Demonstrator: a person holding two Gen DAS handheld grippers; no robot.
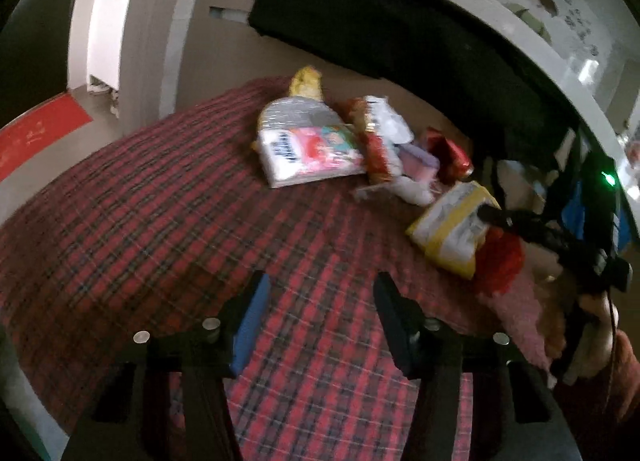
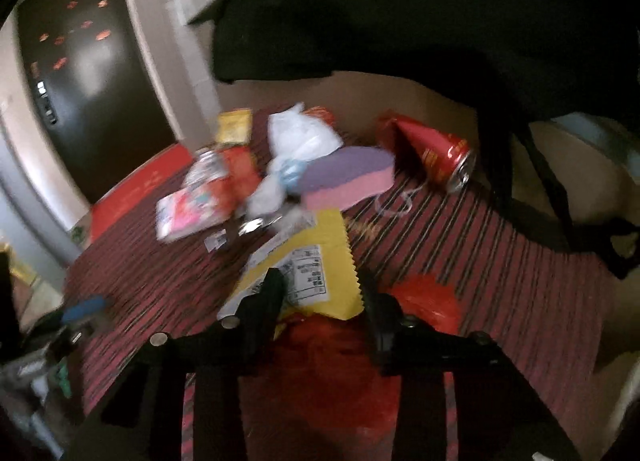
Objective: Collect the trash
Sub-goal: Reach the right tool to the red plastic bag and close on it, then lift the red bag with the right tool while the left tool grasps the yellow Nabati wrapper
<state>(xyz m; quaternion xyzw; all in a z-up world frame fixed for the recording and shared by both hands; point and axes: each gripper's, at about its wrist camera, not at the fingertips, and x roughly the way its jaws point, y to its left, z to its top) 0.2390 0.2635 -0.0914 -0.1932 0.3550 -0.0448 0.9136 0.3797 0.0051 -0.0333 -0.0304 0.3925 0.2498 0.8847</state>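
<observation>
We see dim indoor light in both views, with black fisheye corners and bent edges. Motion blur smears the right wrist view most, streaking the cloth (image 2: 460, 229). Glare shines off the door (image 2: 92, 73) at upper left; a dark mass shadows each view's top.

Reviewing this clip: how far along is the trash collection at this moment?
Early. Nothing looks collected yet. In hand: the right claw is shut on the yellow wrapper, above a red bag. The left claw is open, empty over the plaid cloth. Left: the tissue pack, red can, purple-pink sponge and white crumpled bag.
</observation>
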